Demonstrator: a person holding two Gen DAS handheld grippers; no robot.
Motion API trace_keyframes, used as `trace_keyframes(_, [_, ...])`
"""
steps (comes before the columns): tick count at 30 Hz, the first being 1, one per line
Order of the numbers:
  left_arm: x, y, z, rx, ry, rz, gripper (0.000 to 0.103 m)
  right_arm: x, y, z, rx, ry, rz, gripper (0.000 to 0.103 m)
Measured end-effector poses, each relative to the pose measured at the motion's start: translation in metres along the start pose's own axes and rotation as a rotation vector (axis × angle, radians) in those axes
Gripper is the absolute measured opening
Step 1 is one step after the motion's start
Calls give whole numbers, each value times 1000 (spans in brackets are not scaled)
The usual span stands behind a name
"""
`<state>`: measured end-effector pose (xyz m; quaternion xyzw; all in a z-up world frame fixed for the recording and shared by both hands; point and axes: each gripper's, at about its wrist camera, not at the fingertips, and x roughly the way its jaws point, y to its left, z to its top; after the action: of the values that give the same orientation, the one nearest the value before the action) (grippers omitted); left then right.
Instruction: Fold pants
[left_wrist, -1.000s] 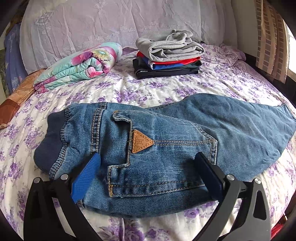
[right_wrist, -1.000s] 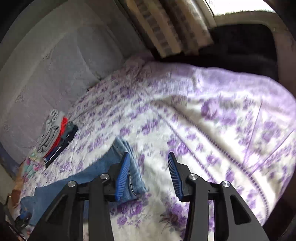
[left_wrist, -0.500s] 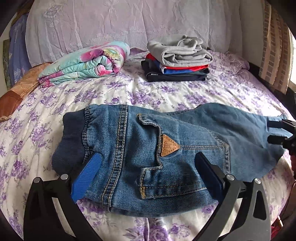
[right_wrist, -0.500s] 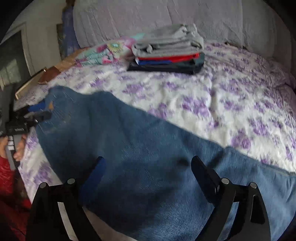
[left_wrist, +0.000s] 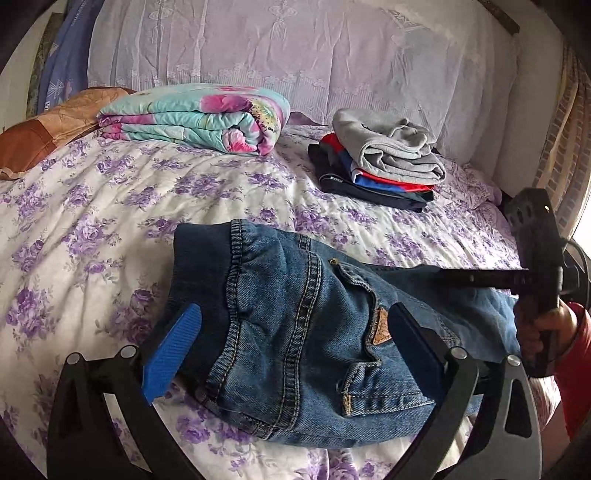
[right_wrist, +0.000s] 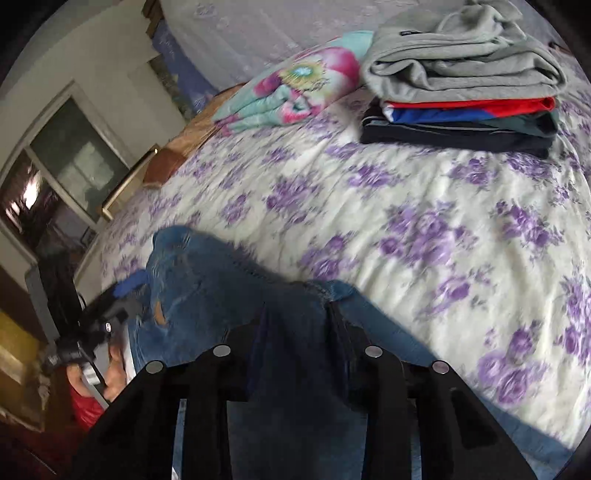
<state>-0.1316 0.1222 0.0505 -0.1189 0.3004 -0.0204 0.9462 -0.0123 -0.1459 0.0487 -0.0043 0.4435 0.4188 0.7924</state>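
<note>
left wrist view, left to right: brown cushion (left_wrist: 33, 142) at far left edge of floral bedspread (left_wrist: 110, 206); folded pink-and-teal quilt (left_wrist: 195, 122) beside it, against lilac headboard cover (left_wrist: 295, 59); stack of folded clothes (left_wrist: 384, 166) further right, grey garment on top. jeans (left_wrist: 295, 332) flat on bedspread in foreground, dark waistband to the left, leather patch near right finger, legs trailing off to the right. left gripper (left_wrist: 295, 354) spread wide, blue pad at waistband side, black finger at pocket side, denim between but not pressed by pads. right gripper (left_wrist: 439, 275) entering from right edge, held in a hand (left_wrist: 546, 328) with red sleeve, black fingers reaching across jeans leg.

right wrist view, left to right: window (right_wrist: 74, 166) at left; left gripper (right_wrist: 122, 295) blurred at waistband end of jeans (right_wrist: 207, 295); quilt (right_wrist: 295, 92) and clothes stack (right_wrist: 461, 92) at top. right gripper (right_wrist: 295, 321) at narrow spacing, jaws closing, fold of denim gathered between the fingers; pad contact not discernible owing to blur.
</note>
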Motion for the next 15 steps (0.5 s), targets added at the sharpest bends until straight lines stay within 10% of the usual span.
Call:
trace_keyframes(6, [1,-2,0,9,-3,18,98,-16,61,-49,-298,-8,-136,65])
trace_keyframes(13, [1,-4,0,19,-2,36,98,-17,4,-9,21,-28,55,61])
trace_keyframes(15, [1,-5,0,22,-1,40,98,-15,-22,0,162,-30,125,40])
